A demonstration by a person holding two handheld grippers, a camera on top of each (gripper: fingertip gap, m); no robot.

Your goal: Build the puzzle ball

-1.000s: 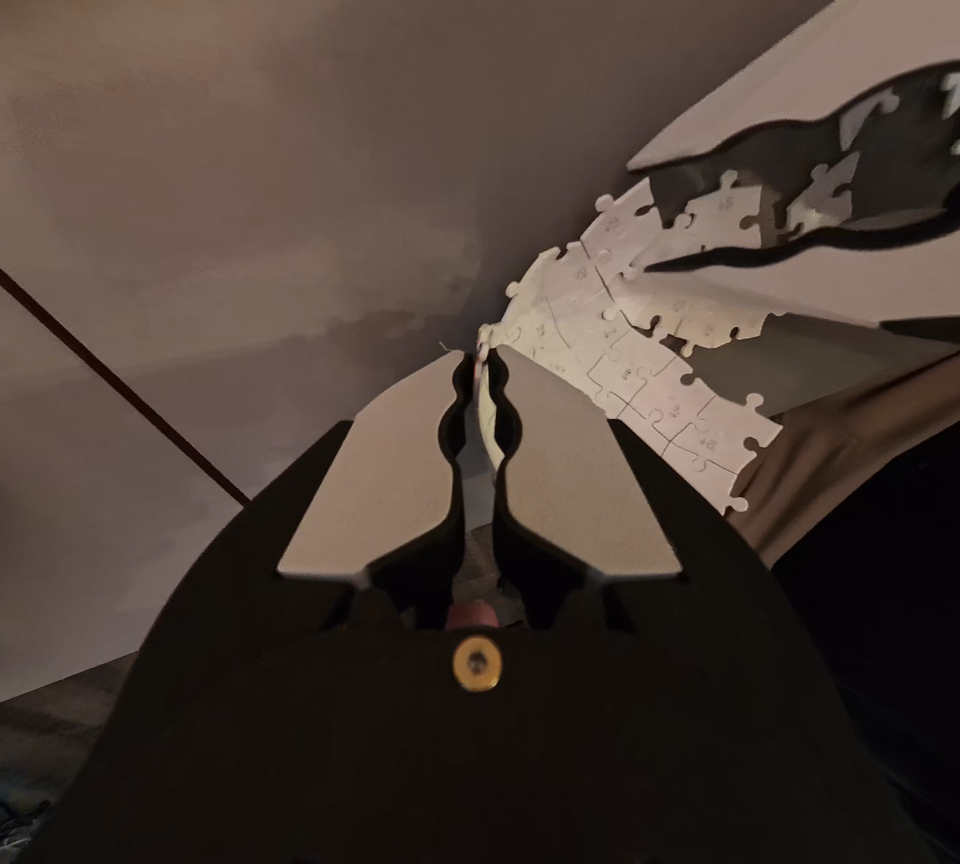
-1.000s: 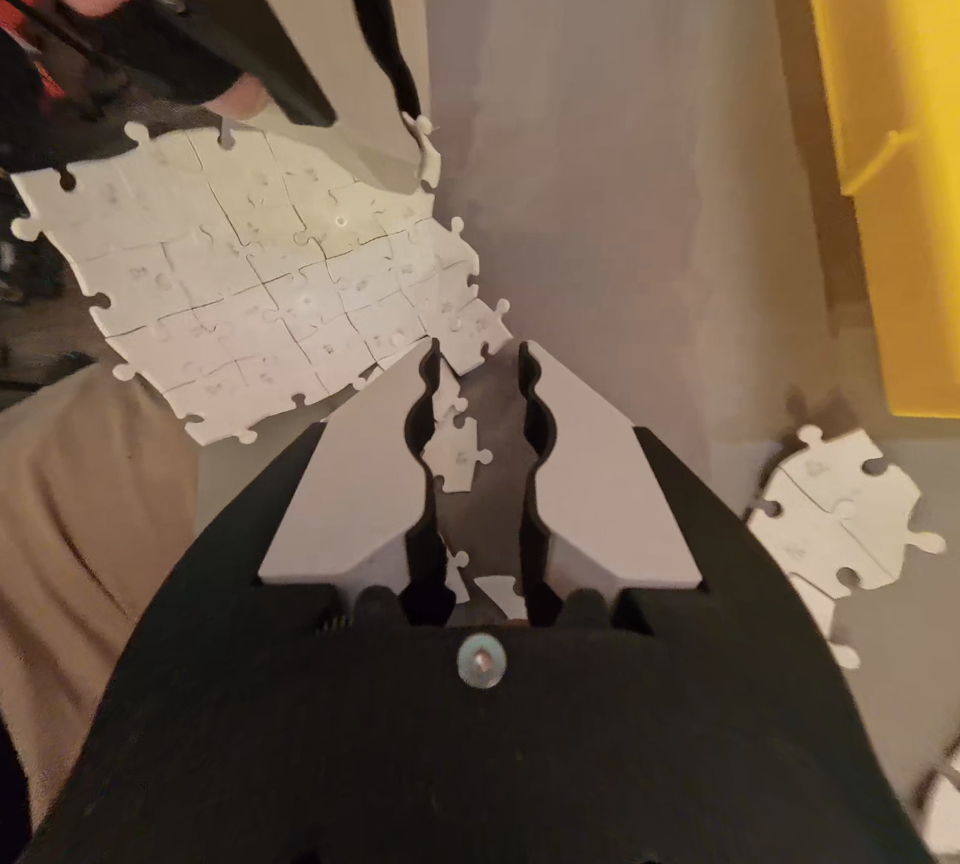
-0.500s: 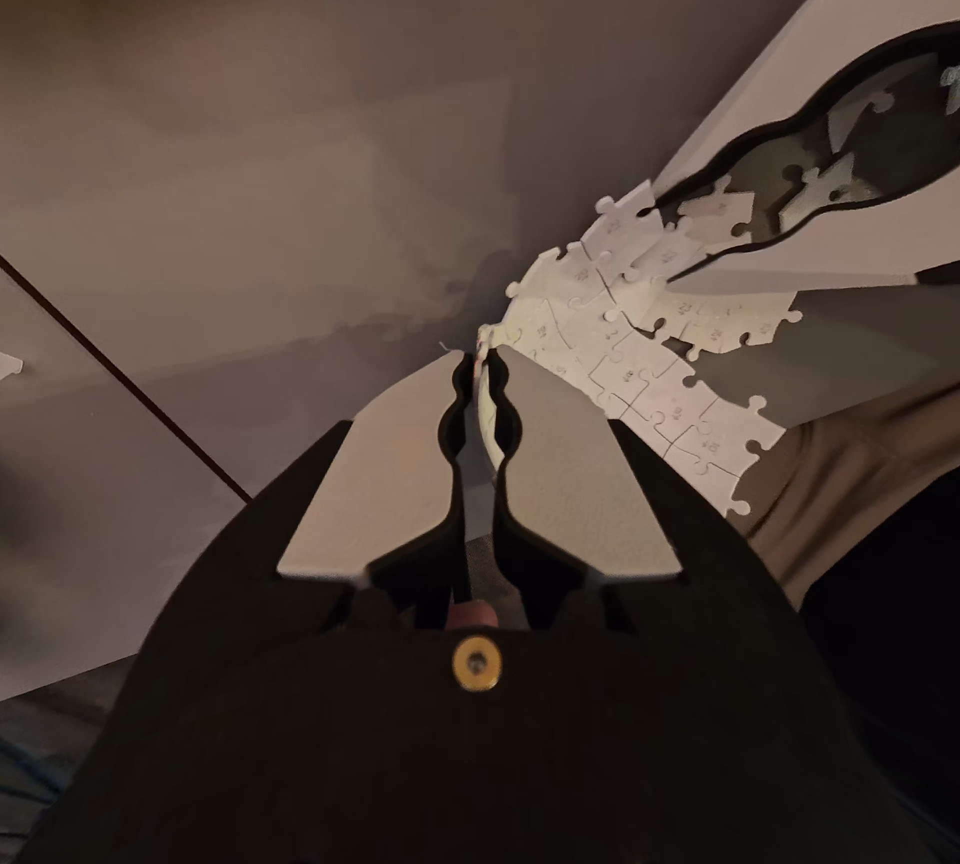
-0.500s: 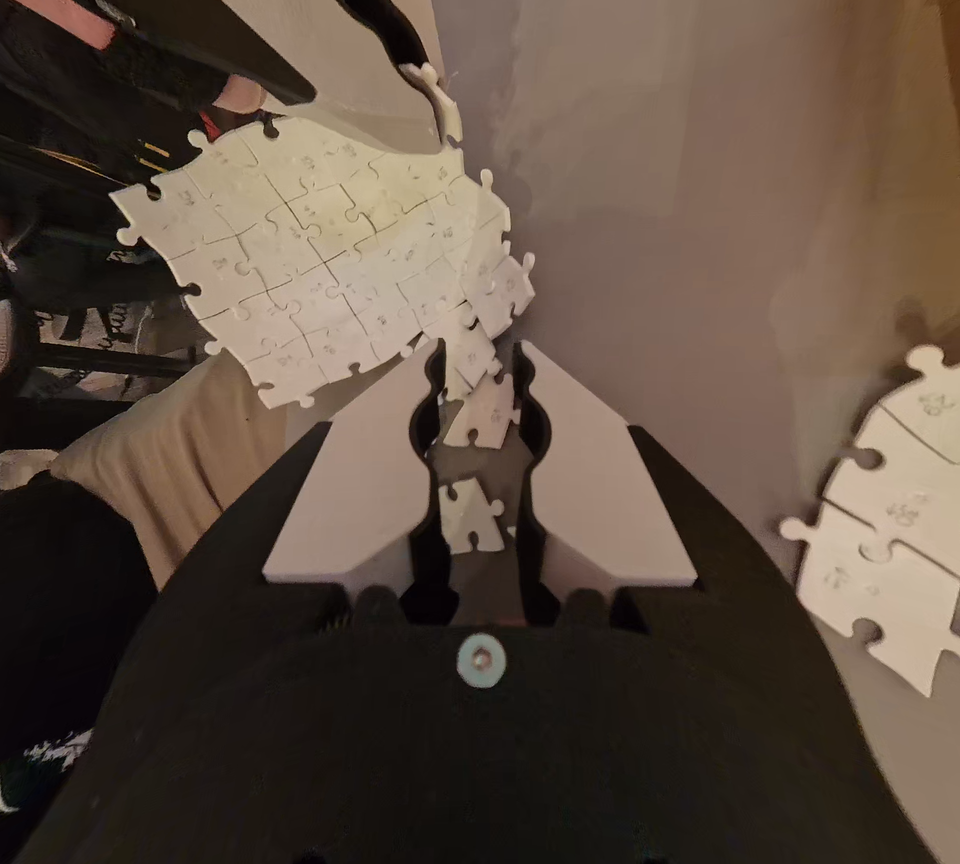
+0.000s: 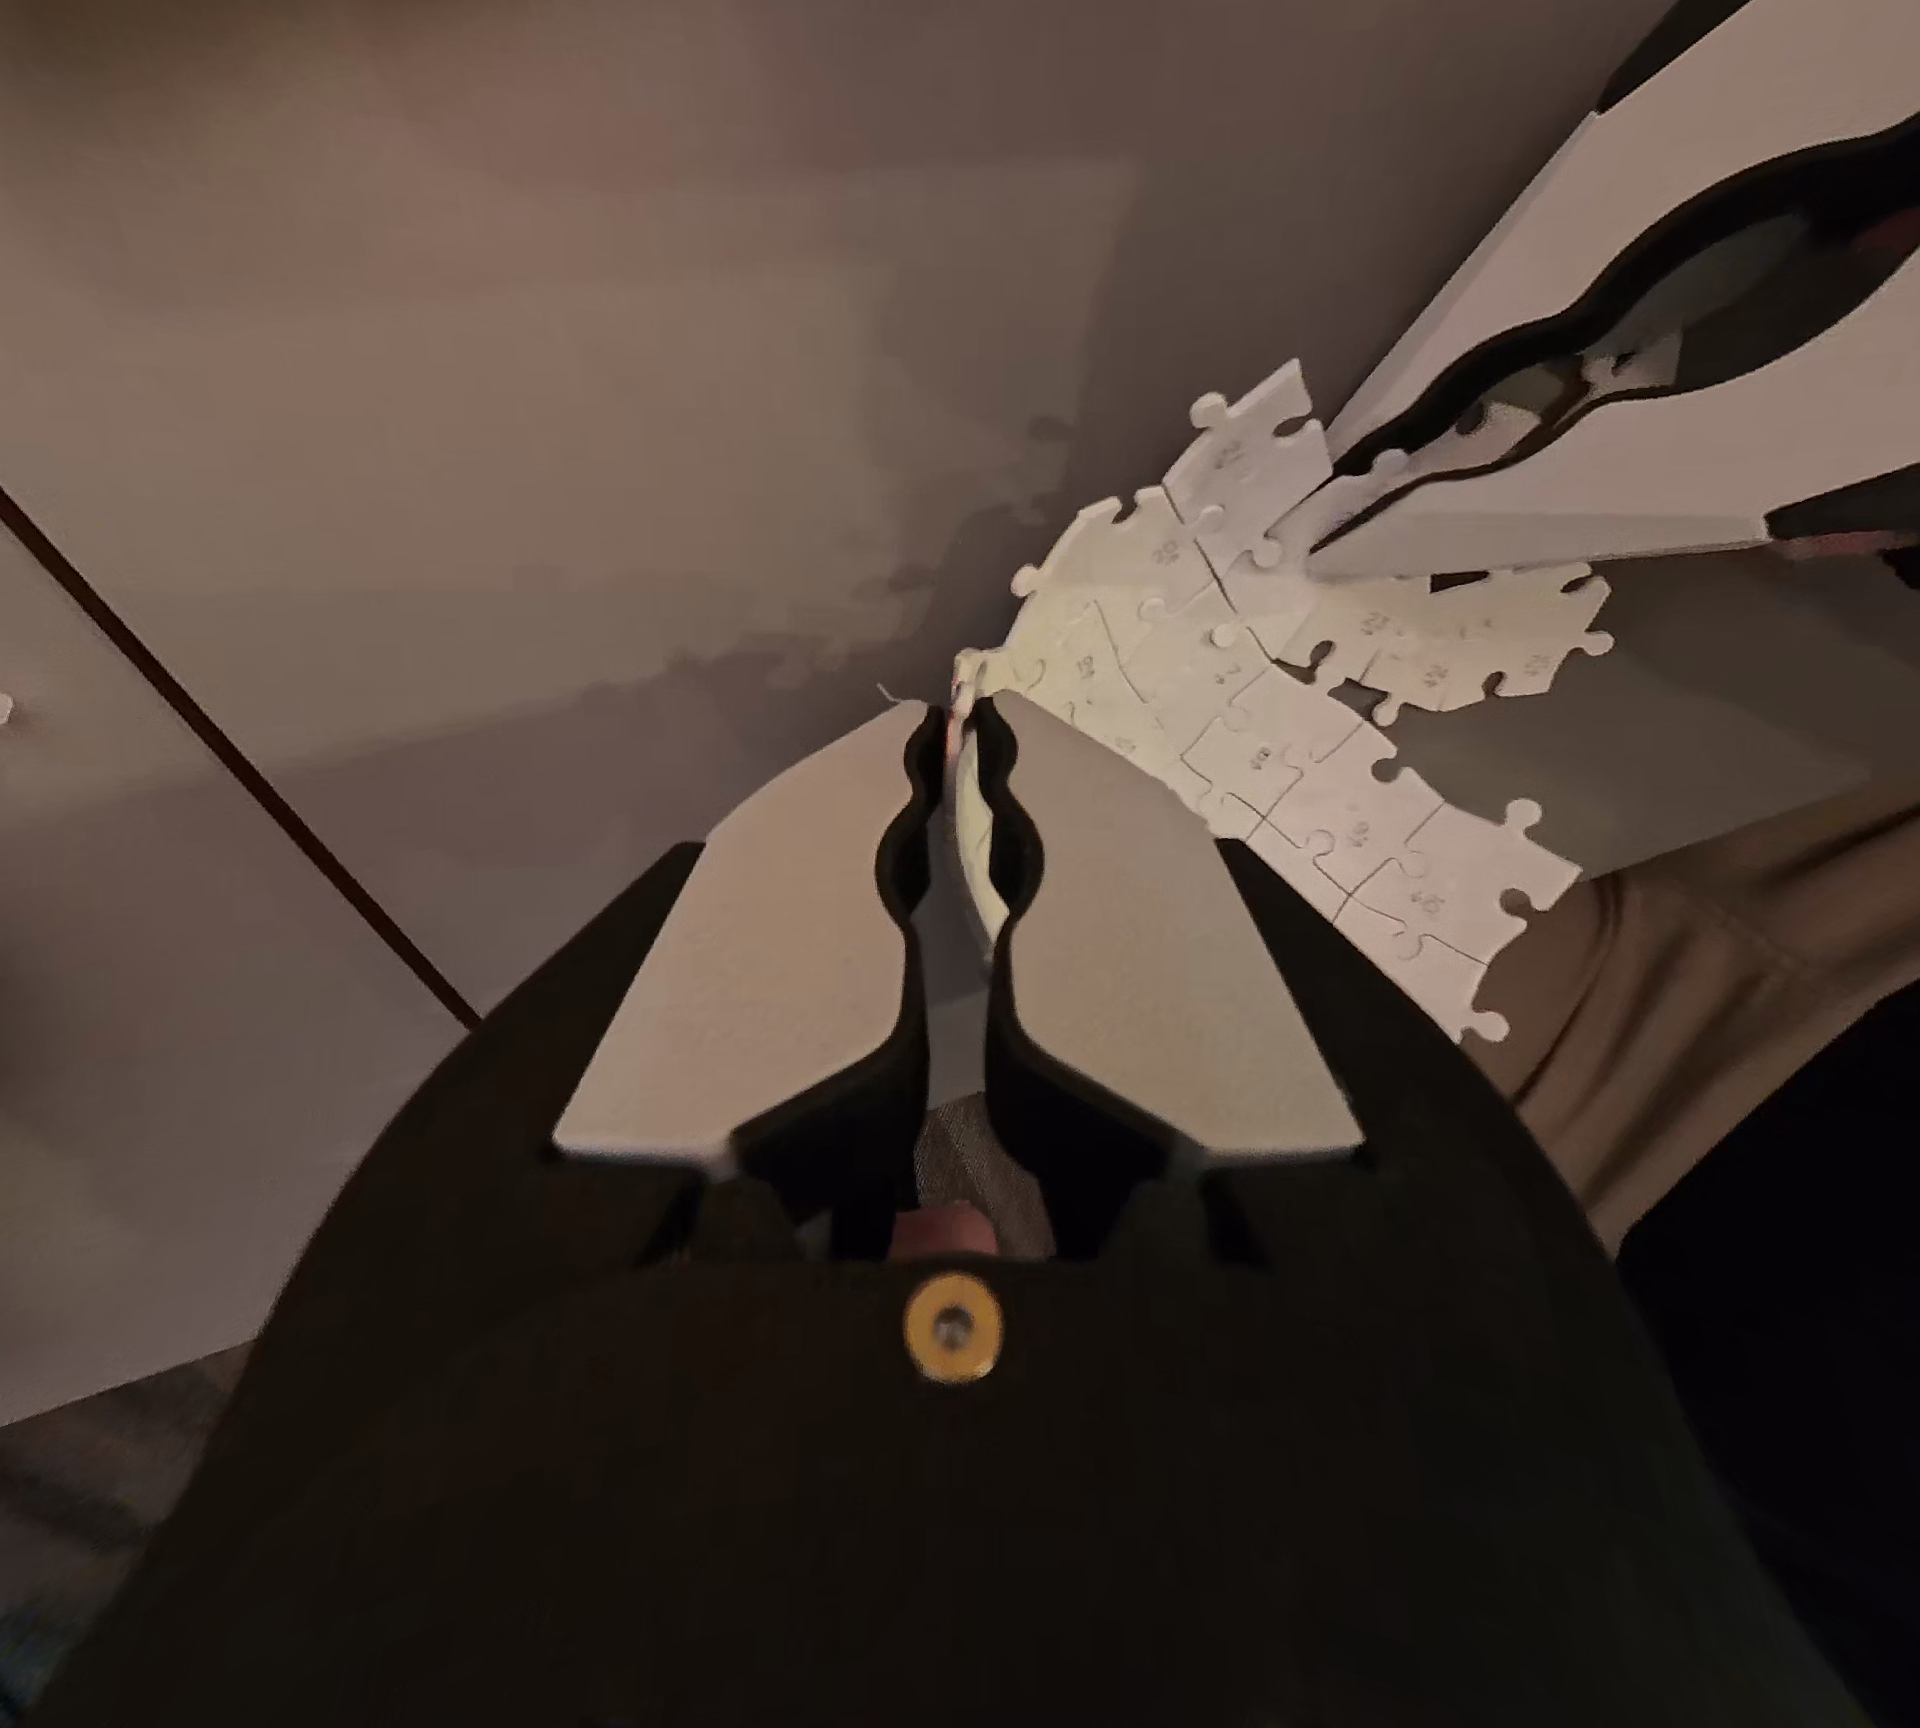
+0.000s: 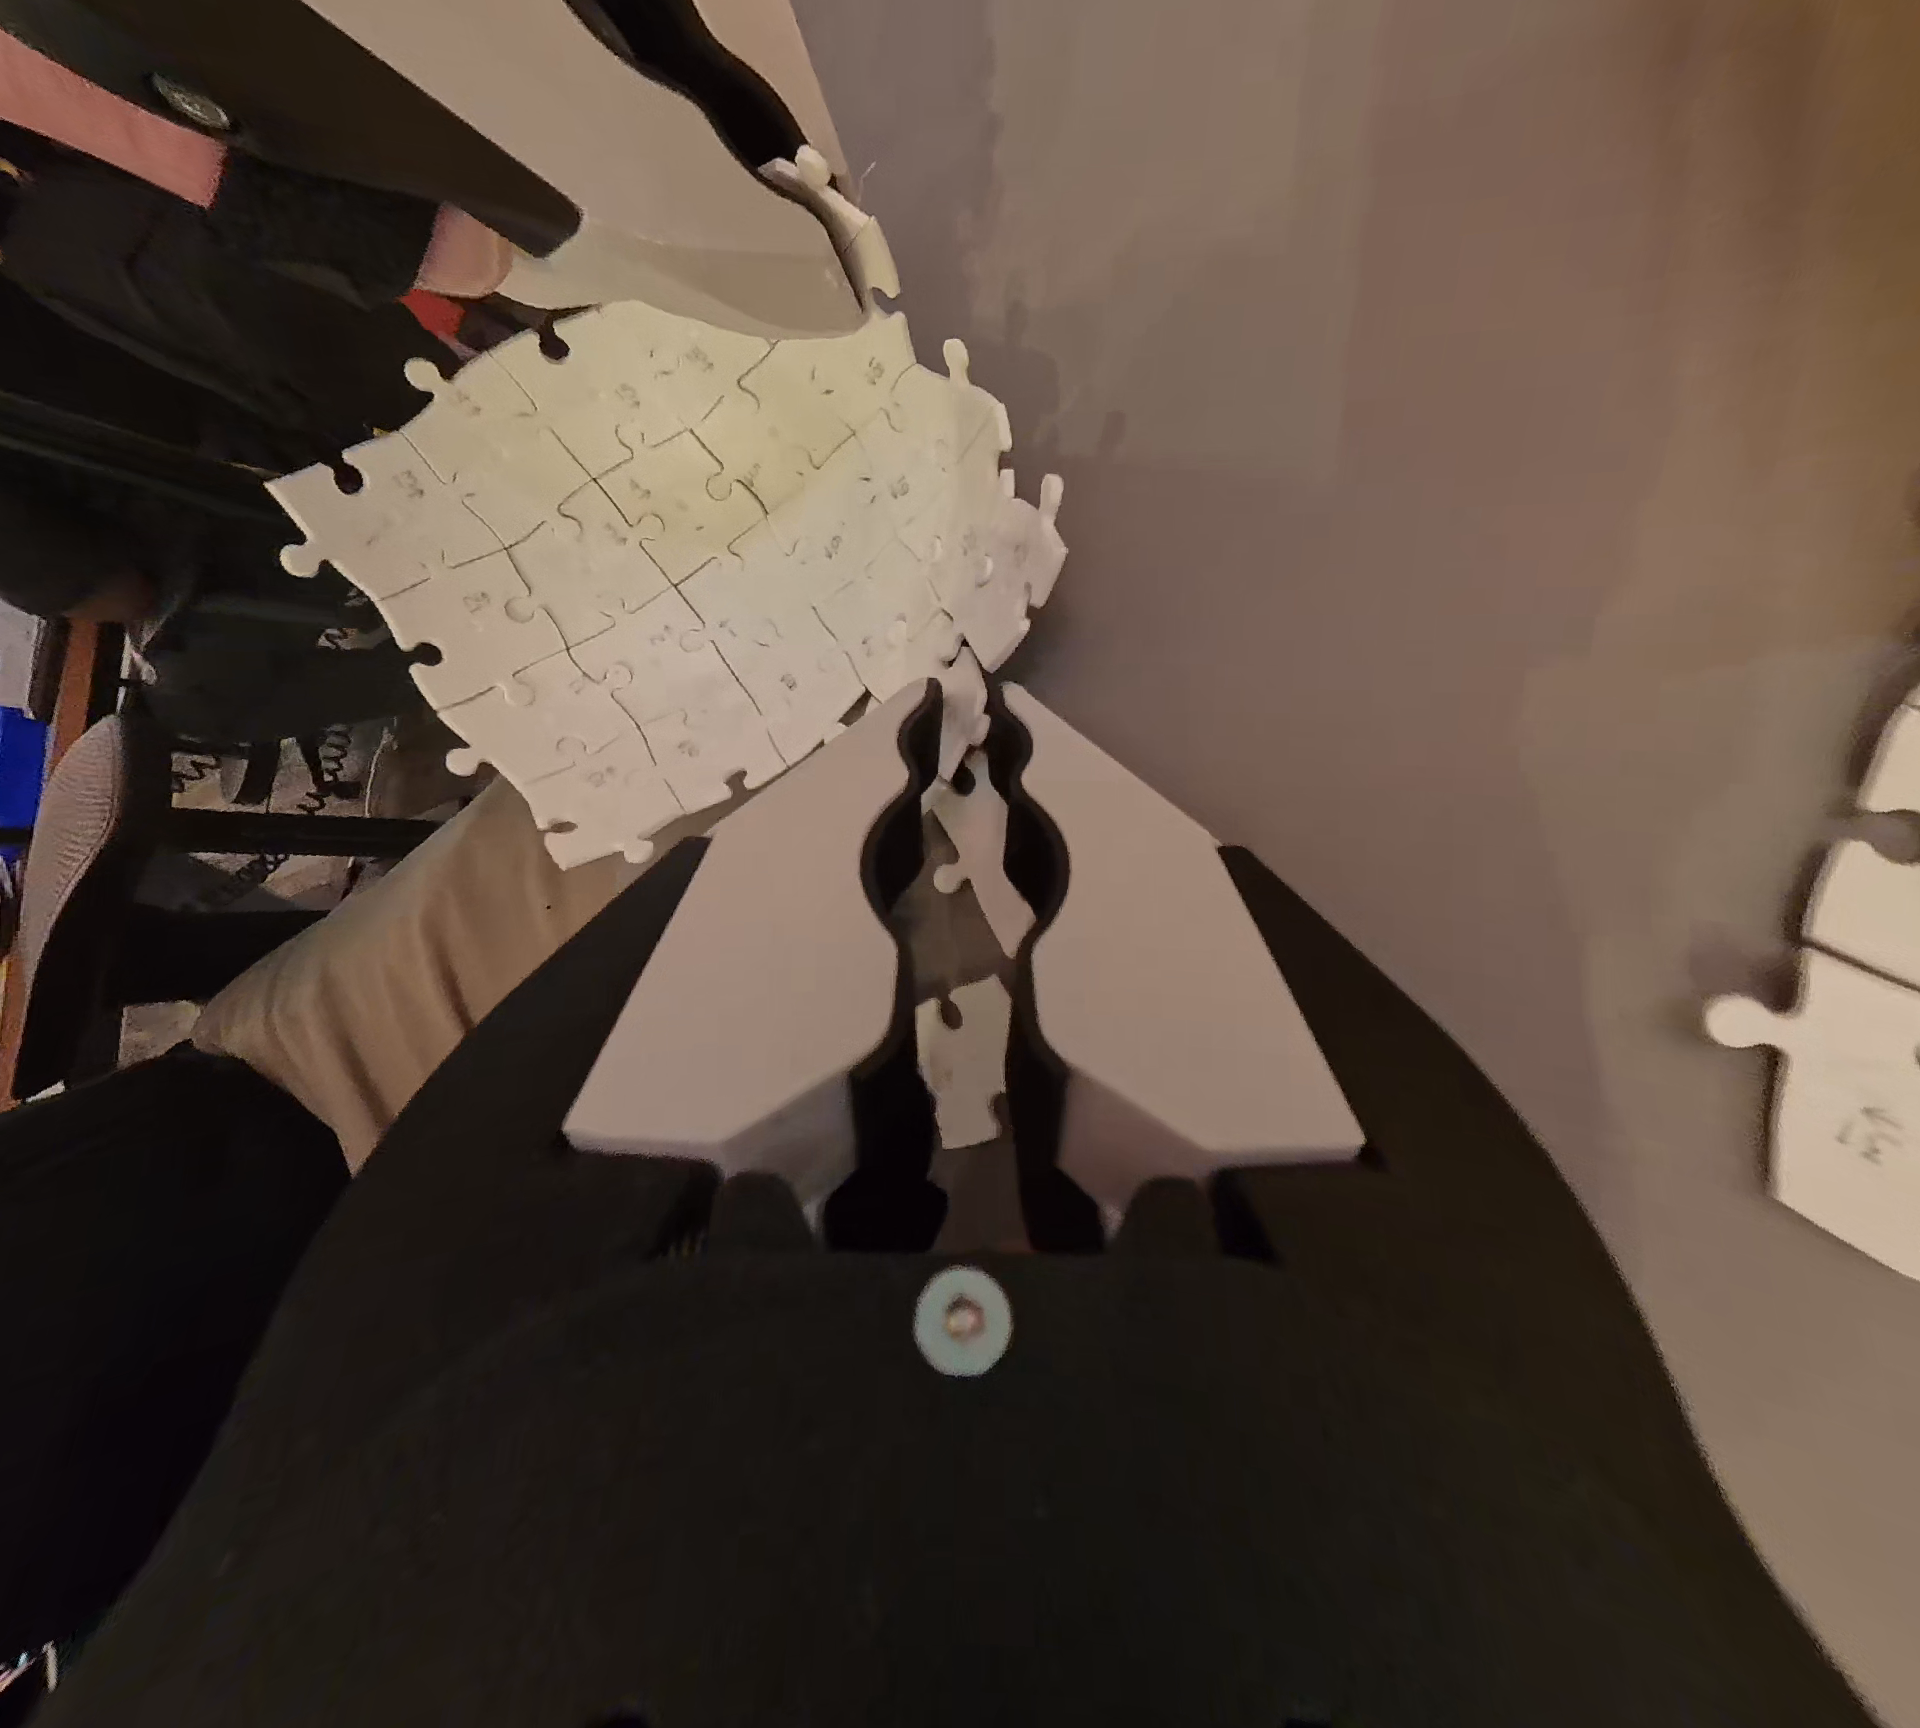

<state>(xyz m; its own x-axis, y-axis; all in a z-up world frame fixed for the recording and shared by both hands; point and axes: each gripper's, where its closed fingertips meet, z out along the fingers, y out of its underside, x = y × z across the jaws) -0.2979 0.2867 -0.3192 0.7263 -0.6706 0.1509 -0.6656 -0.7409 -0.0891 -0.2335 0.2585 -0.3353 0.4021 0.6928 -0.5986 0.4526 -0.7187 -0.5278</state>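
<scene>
**Puzzle ball shell pinched at both edges, off the table**

Puzzle ball (image 6: 686, 566) = curved sheet of joined white pieces, concave side lit, sitting left of centre in the right wrist view and right of centre in the left wrist view (image 5: 1278, 743). It's held up above the grey table (image 6: 1351, 431), not resting on it.

Going left to right in the right wrist view:
- Left edge: dark clutter, tan fabric (image 6: 395, 930) below the shell.
- Upper left: left gripper (image 6: 831, 224), jaws nearly together, clamping the shell's top edge. A person's gloved hand (image 6: 312, 244) is behind it.
- Centre: right gripper (image 6: 961, 702), jaws narrowed to a small gap, tips on a strip of pieces (image 6: 971, 805) that runs down between the fingers from the shell's lower right corner. Looks gripped at the tips, but the contact is partly hidden, so not certain.
- Right edge: loose joined pieces (image 6: 1849, 1055) lying on the table, blurred.

Left wrist view:
- Left: a dark seam line (image 5: 239, 795) crossing the table.
- Centre: left gripper (image 5: 961, 717) closed down on the shell's thin edge.
- Upper right: right gripper (image 5: 1320, 525) tips meeting the shell's far edge.
</scene>
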